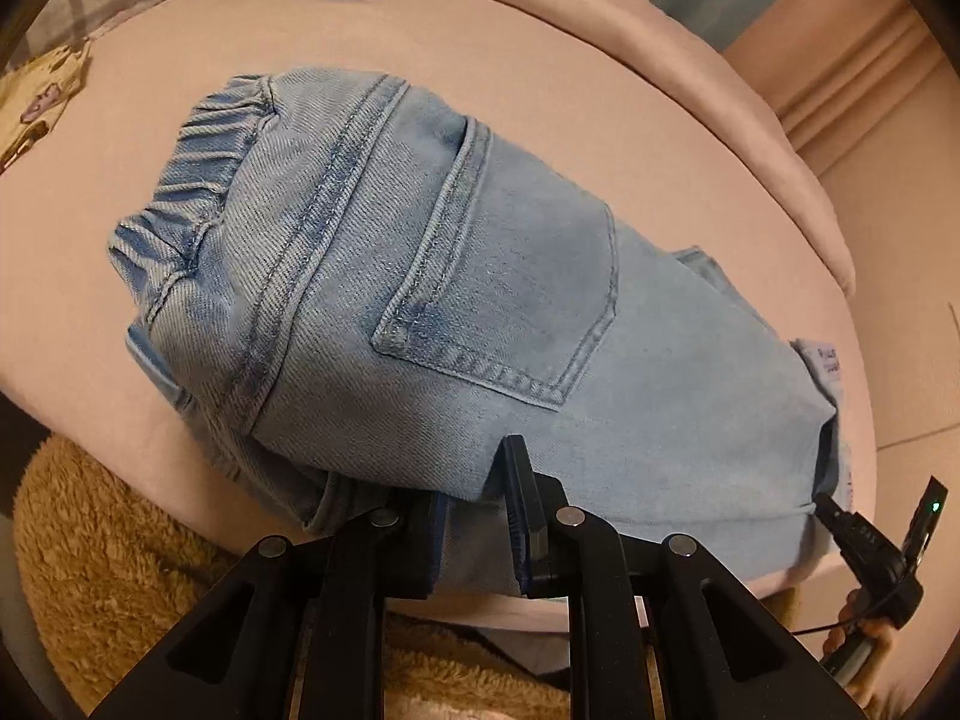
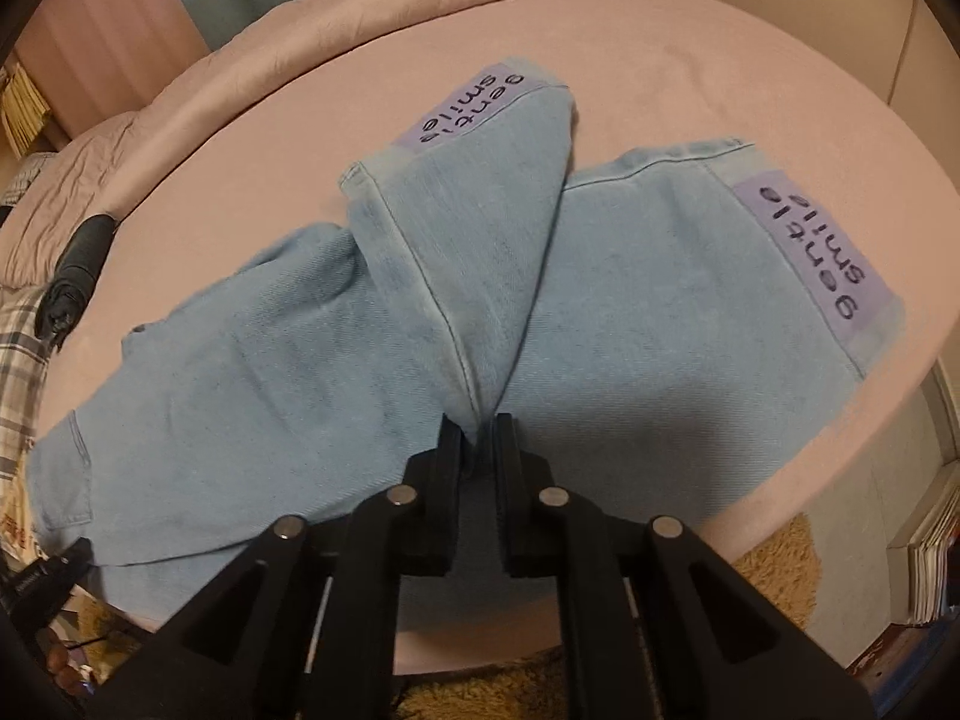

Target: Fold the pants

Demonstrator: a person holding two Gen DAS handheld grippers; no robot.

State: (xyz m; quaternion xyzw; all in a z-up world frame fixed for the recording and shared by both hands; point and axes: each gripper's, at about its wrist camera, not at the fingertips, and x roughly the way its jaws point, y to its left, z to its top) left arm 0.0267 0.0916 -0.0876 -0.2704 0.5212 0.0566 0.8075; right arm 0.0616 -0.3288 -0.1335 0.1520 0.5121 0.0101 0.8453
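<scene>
The pants (image 1: pixel 432 276), light-blue denim with an elastic waistband at 10 o'clock and a back pocket (image 1: pixel 510 288) facing up, lie on the pink bed (image 1: pixel 540 60). The left gripper (image 1: pixel 474 516) pinches the near fabric edge. The right gripper (image 2: pixel 478 438) pinches a raised leg fold; purple "gentle smile" hem patches (image 2: pixel 822 252) show at 2 o'clock.

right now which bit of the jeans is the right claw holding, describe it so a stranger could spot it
On the pink bed lie light-blue jeans with two leg ends toward the far side. The right claw pinches the lifted leg; its purple "gentle smile" cuff patch stands farther away, while the other leg lies flat.
</scene>
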